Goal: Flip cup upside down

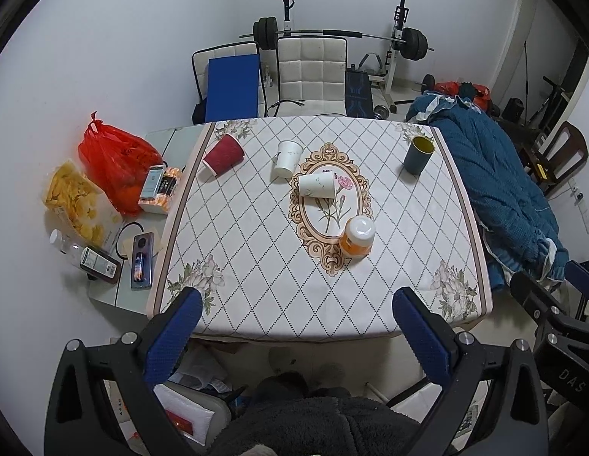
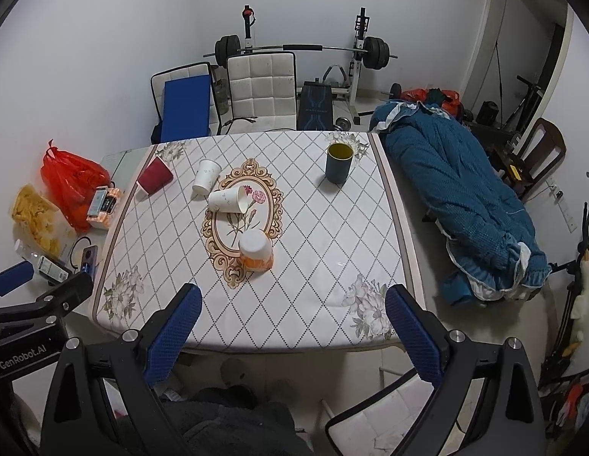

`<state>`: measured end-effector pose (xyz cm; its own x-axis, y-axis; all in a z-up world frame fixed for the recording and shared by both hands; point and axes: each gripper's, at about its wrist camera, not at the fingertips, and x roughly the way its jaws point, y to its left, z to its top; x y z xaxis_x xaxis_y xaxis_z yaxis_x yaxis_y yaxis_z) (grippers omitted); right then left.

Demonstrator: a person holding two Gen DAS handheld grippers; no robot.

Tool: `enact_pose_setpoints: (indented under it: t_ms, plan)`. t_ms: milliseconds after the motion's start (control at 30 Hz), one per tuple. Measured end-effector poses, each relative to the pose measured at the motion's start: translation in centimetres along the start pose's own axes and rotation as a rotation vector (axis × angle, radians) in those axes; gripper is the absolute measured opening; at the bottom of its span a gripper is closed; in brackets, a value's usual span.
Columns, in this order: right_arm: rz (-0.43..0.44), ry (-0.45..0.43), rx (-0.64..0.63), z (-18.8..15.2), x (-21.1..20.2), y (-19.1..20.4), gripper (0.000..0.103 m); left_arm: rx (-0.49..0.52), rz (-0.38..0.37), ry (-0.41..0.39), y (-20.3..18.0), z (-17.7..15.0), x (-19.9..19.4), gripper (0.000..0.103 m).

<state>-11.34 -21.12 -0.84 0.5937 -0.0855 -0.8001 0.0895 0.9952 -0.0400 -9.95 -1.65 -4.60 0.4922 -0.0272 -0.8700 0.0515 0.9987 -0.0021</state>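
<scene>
A dark blue cup with a yellow inside stands upright, mouth up, at the far right of the table. An orange cup stands upside down near the middle. A white paper cup lies on its side in the centre oval. Another white paper cup and a red cup lie tilted at the far left. My left gripper and right gripper are open and empty, held back at the table's near edge.
The table has a white diamond-pattern cloth. On its left lie a red plastic bag, a snack bag, small boxes and a phone. A blue quilt lies to the right. White chairs and a barbell rack stand behind.
</scene>
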Motion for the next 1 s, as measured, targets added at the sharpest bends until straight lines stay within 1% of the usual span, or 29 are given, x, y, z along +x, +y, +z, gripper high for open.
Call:
enact_pose_setpoints:
  t_ms: [333, 700, 1000]
  plan:
    - [0.002, 0.001, -0.002, 0.05, 0.14, 0.06, 0.099, 0.015, 0.001, 0.001, 0.06, -0.05, -0.07, 0.103]
    - [0.007, 0.016, 0.001, -0.20, 0.51, 0.00, 0.099, 0.012, 0.010, 0.024, 0.36, -0.32, 0.22, 0.103]
    - [0.009, 0.024, -0.002, -0.44, 0.76, 0.04, 0.099, 0.013, 0.012, 0.027, 0.48, -0.41, 0.25, 0.103]
